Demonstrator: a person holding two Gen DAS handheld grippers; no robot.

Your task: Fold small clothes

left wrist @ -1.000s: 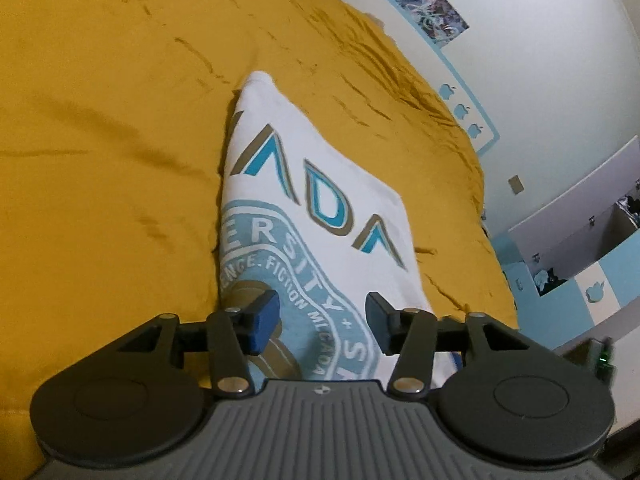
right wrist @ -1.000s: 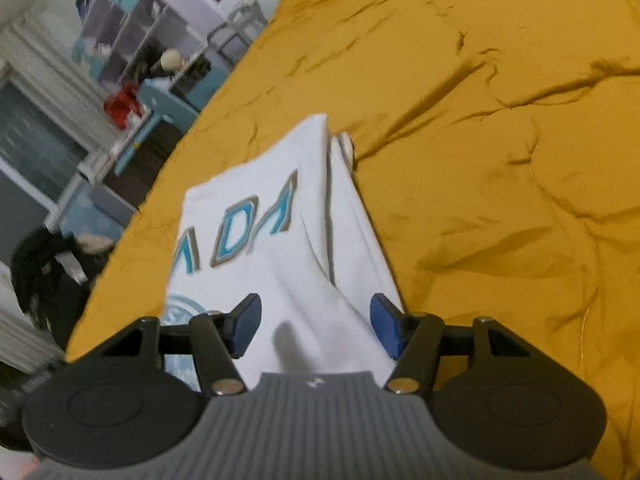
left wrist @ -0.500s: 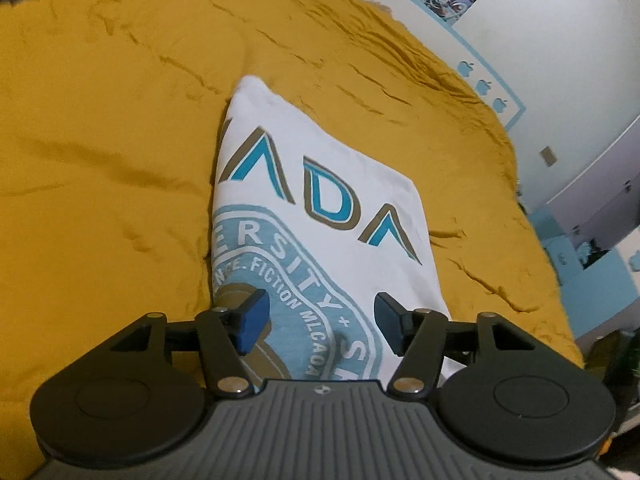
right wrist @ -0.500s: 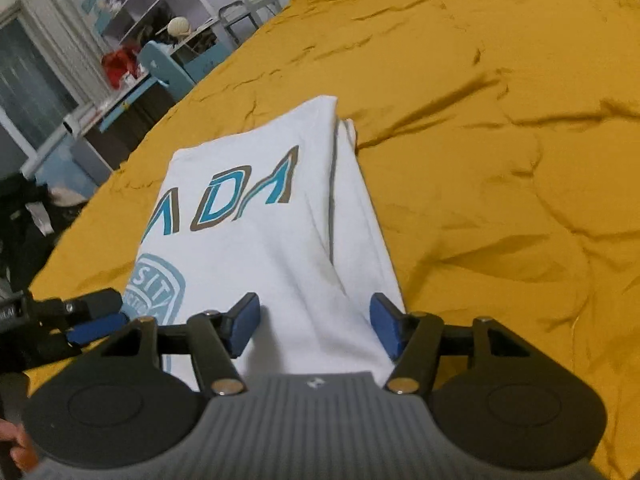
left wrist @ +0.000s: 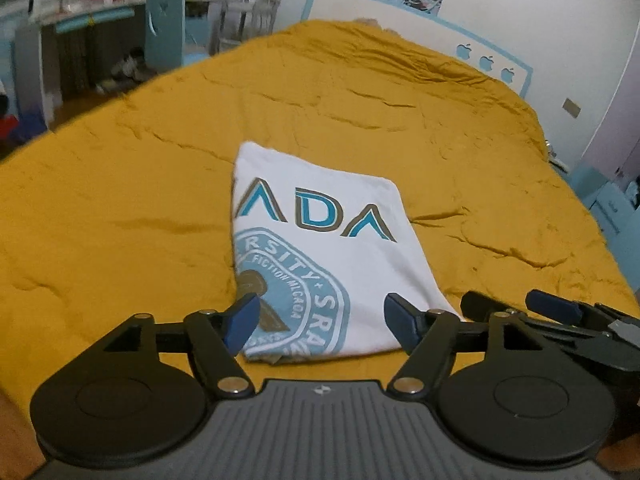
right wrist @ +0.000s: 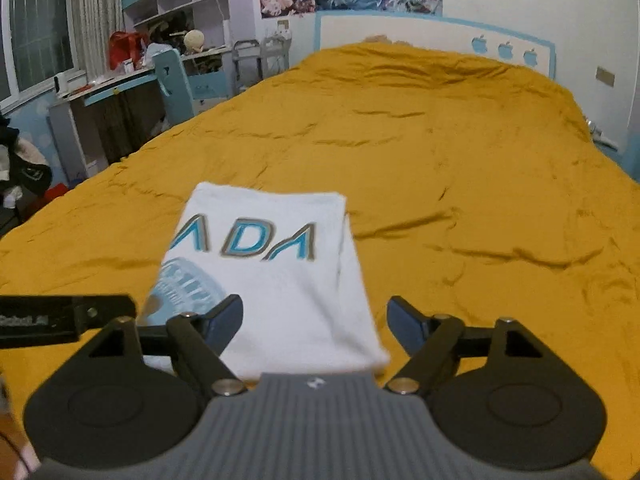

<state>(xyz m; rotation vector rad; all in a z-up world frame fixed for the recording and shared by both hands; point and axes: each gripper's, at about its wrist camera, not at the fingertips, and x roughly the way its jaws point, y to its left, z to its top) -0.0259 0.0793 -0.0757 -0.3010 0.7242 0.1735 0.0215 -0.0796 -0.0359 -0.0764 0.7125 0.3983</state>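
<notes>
A white T-shirt (left wrist: 320,248) with blue "ADA" lettering and a round blue emblem lies folded into a narrow rectangle on the mustard bedspread (left wrist: 120,200). It also shows in the right wrist view (right wrist: 272,272). My left gripper (left wrist: 320,320) is open and empty, hovering over the shirt's near edge. My right gripper (right wrist: 314,322) is open and empty, above the shirt's near right part. The right gripper's fingers (left wrist: 552,308) show at the right of the left wrist view.
The bedspread (right wrist: 440,152) stretches far ahead and to both sides. A desk, blue chair (right wrist: 176,80) and shelves stand left of the bed. A white headboard (right wrist: 400,32) and wall lie beyond. The left gripper's body (right wrist: 60,316) shows at the left edge.
Both grippers have pulled back and tilted up, so the room and whole folded shirt come into view. The shirt has stayed in place. Both stay open.
</notes>
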